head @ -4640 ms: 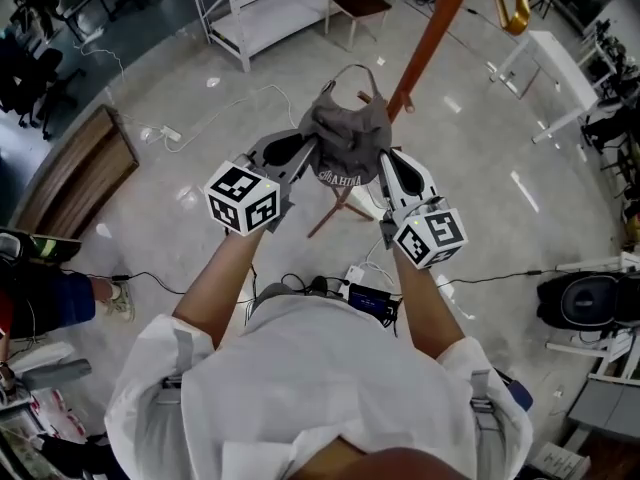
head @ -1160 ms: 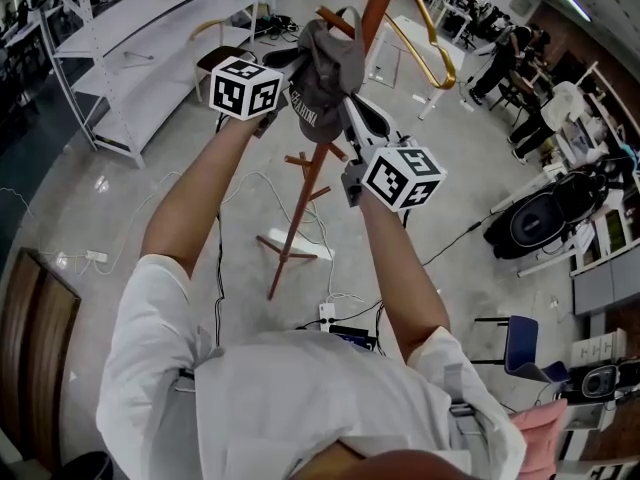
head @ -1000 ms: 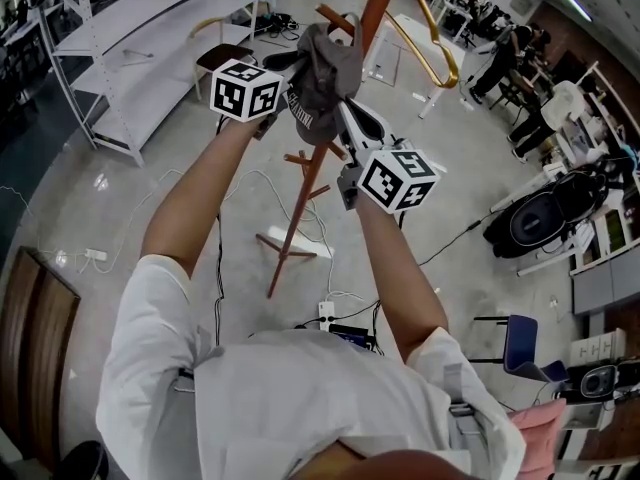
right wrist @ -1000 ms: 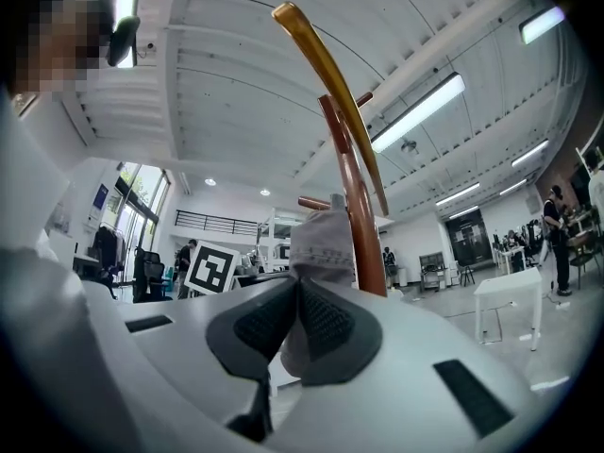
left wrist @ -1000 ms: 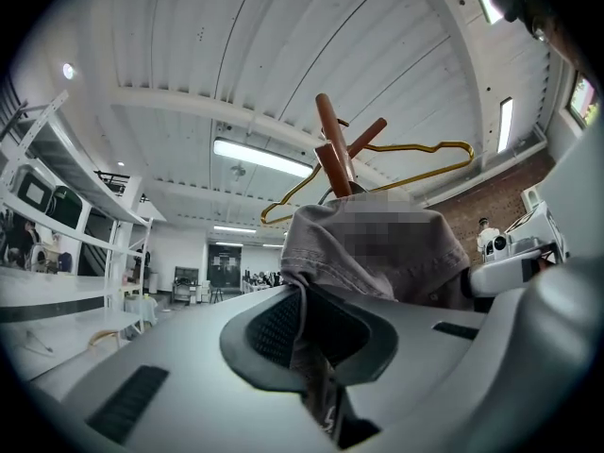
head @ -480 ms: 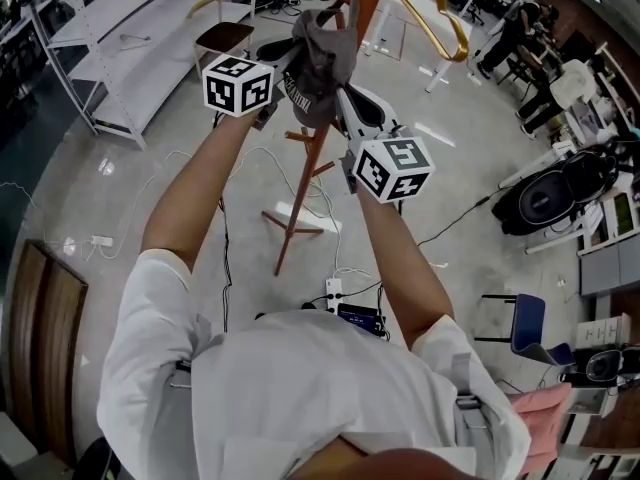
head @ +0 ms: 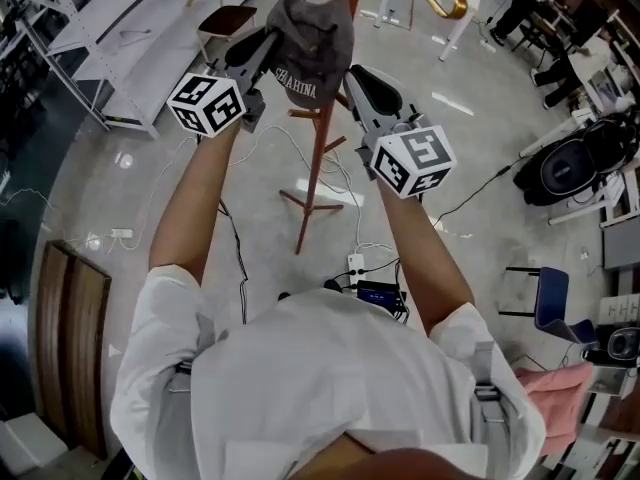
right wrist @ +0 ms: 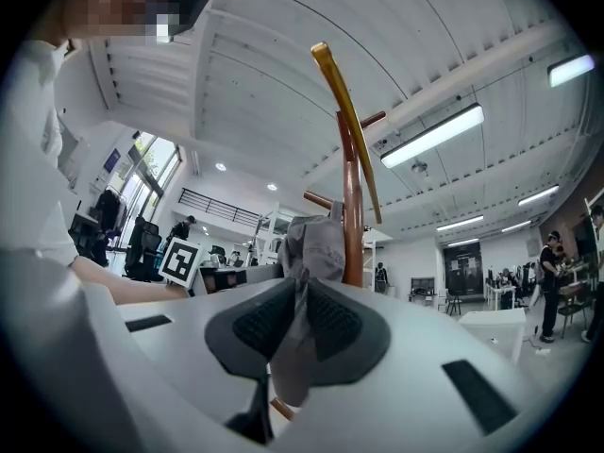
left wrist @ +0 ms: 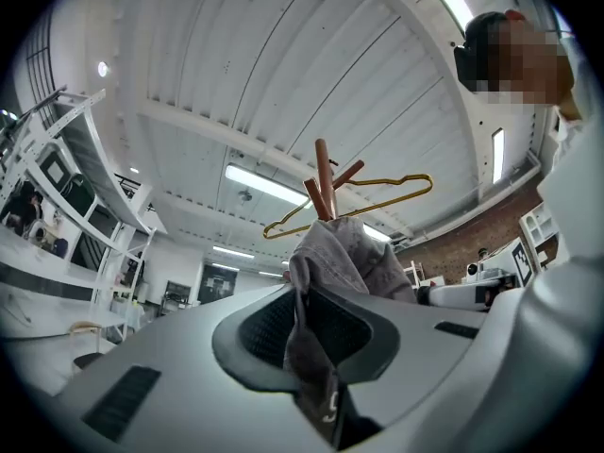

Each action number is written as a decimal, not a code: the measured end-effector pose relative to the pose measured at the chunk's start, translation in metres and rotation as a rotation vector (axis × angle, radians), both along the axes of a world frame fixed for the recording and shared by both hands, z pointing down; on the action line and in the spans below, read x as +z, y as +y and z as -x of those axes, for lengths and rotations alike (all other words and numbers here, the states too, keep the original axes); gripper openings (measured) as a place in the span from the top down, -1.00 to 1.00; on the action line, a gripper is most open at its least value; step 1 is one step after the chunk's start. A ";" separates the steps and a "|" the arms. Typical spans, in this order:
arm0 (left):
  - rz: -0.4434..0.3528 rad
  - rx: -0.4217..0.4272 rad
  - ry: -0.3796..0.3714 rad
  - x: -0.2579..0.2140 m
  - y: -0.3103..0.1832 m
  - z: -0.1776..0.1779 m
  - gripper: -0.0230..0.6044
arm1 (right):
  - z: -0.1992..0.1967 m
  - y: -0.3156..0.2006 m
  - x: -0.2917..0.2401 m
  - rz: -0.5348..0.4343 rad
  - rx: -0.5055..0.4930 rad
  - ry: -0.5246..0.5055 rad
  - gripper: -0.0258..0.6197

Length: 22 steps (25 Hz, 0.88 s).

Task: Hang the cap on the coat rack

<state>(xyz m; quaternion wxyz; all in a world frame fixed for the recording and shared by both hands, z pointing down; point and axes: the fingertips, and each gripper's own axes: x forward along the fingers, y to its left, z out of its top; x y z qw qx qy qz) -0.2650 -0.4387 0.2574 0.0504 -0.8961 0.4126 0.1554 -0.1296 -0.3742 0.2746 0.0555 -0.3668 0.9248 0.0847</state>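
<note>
Grey cap raised against the upper pole of the coat rack, far centre; left gripper pinches a fold of its cloth on the left, right gripper clamps a fold on the right. Risks, as judged: letting go before the cloth catches a peg would drop the cap to the floor; a sideways pull could knock the yellow hanger off. The rack's top is cut off in the head view; whether a peg is already inside the cap cannot be told.
</note>
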 end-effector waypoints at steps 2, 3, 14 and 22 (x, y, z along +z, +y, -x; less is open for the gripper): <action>0.006 -0.012 0.022 0.002 0.009 0.010 0.77 | -0.007 0.003 0.002 0.008 -0.001 -0.009 0.83; 0.016 -0.022 0.033 0.005 0.013 0.015 0.77 | -0.012 0.005 0.004 0.011 -0.001 -0.013 0.83; 0.027 -0.104 0.044 0.064 0.111 -0.004 0.84 | -0.106 0.048 0.054 0.067 0.036 -0.043 0.83; 0.127 -0.158 0.046 0.133 0.154 -0.036 0.85 | -0.127 0.078 0.126 0.101 0.043 0.060 0.83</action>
